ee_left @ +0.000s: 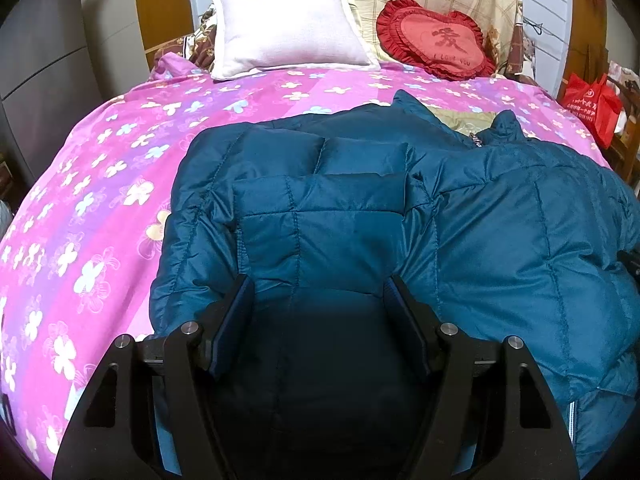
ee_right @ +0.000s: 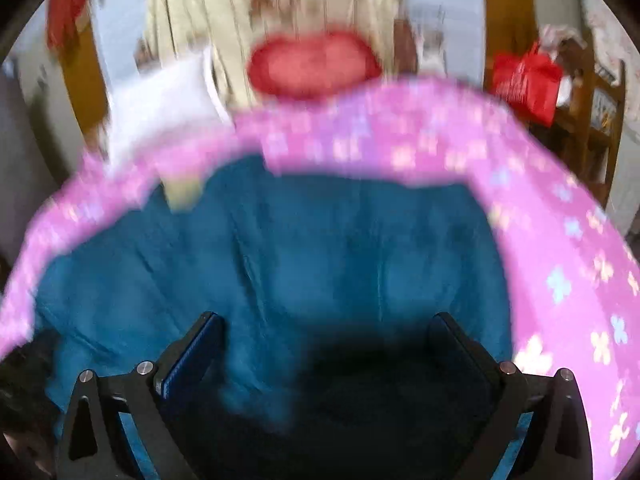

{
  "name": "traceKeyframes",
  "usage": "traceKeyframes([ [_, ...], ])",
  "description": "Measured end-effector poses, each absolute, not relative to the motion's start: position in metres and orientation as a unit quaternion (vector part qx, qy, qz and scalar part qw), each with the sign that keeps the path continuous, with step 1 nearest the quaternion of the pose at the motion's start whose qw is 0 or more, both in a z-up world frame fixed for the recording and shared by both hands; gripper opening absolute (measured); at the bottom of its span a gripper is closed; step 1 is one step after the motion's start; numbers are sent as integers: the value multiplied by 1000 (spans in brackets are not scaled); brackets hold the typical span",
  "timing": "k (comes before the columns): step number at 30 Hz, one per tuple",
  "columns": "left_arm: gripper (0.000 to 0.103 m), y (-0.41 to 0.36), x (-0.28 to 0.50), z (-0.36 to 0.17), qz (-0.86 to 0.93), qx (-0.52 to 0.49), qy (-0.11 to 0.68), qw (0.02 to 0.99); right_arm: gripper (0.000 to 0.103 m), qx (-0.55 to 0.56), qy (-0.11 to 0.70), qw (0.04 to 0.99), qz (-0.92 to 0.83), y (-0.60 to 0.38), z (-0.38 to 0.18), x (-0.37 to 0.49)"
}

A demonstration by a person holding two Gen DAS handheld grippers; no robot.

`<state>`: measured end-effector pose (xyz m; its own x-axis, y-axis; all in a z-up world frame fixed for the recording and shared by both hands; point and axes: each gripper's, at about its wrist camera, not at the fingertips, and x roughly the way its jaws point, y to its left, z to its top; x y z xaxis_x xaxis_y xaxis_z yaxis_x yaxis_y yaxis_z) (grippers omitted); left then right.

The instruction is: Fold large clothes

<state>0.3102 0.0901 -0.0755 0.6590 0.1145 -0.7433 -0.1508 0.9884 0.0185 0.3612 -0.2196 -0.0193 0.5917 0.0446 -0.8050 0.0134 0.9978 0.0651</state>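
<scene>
One teal quilted jacket (ee_left: 500, 220) lies puffy and partly folded on the bed (ee_left: 100, 208); left gripper (ee_left: 320, 284) and right gripper (ee_right: 326, 320), though blurred, seemingly spread their fingers over it.

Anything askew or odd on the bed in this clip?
Nothing damaged. The blue jacket lies rumpled on the pink bedspread, with one folded part on its left half. The right wrist view is motion-blurred, so detail there is unclear.
</scene>
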Motion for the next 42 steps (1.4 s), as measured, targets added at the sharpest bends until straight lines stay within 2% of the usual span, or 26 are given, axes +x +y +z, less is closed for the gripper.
traceKeyframes([
  [9, 69, 90, 310, -76, 73, -22, 408, 910, 103, 29, 435, 899, 26, -219, -12, 351],
  [14, 69, 91, 310, -76, 73, -22, 408, 910, 103, 64, 454, 888, 30, -227, -9, 350],
  [20, 69, 91, 310, -75, 73, -22, 408, 910, 103, 97, 436, 893, 53, -226, 4, 337],
  [22, 69, 91, 310, -75, 73, -23, 408, 910, 103, 77, 459, 883, 59, -218, -12, 339],
  [24, 69, 90, 310, -75, 74, -22, 408, 910, 103, 49, 449, 890, 57, -212, -19, 337],
  [32, 70, 86, 311, -77, 79, -9, 413, 907, 103, 39, 457, 887, 58, -212, -23, 338],
  [35, 70, 86, 311, -78, 77, -12, 414, 907, 103, 42, 466, 882, 62, -217, -10, 339],
  [42, 70, 90, 313, -79, 74, -22, 419, 905, 103, 58, 409, 911, 19, -278, 47, 298],
])
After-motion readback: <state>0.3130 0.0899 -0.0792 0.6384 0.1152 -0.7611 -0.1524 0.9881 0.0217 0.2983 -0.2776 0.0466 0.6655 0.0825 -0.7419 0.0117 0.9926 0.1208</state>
